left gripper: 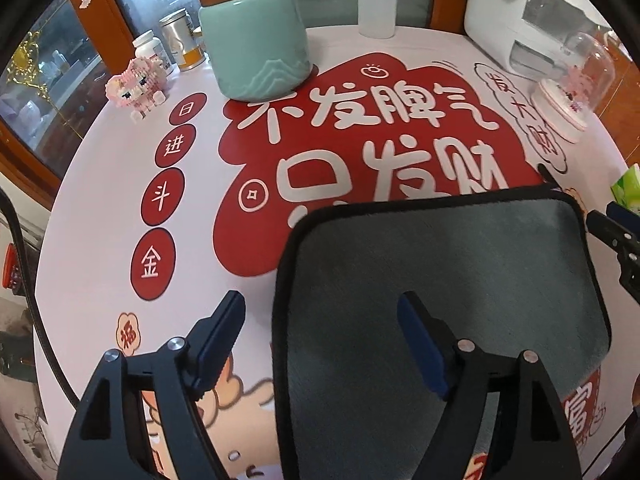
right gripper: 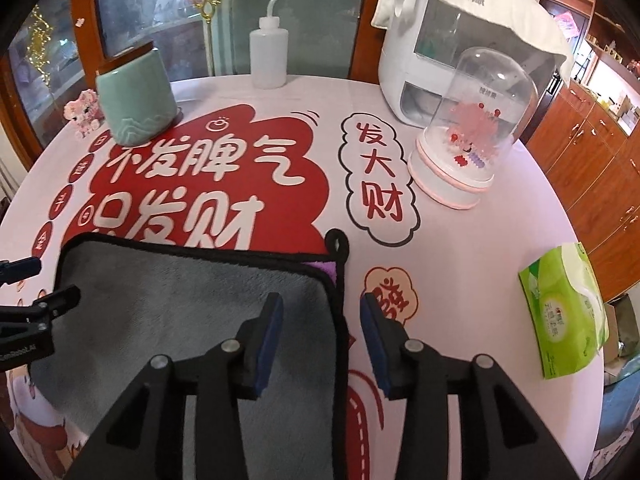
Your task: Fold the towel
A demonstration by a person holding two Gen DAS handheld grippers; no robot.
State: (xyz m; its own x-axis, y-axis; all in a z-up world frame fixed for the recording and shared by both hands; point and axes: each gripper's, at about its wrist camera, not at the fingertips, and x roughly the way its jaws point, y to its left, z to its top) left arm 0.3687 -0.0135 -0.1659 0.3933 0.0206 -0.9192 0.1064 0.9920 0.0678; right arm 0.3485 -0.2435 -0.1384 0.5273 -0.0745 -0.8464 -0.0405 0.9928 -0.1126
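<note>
A grey towel [left gripper: 440,280] with a black hem lies flat on the round table, folded over itself, with a purple underside and a hanging loop showing at its far right corner [right gripper: 336,240]. My left gripper [left gripper: 322,332] is open and empty, its jaws astride the towel's left edge. My right gripper [right gripper: 320,326] is open and empty, its jaws astride the towel's right edge [right gripper: 336,320]. The towel also shows in the right wrist view [right gripper: 180,312]. Each gripper shows at the edge of the other's view.
The printed tablecloth [left gripper: 100,208] covers the table. At the back stand a green ceramic jar [left gripper: 256,40], a squeeze bottle [right gripper: 268,54], a white appliance [right gripper: 440,60], a domed ornament [right gripper: 468,136] and a pink block figure [left gripper: 136,88]. A green tissue pack [right gripper: 564,308] lies at the right.
</note>
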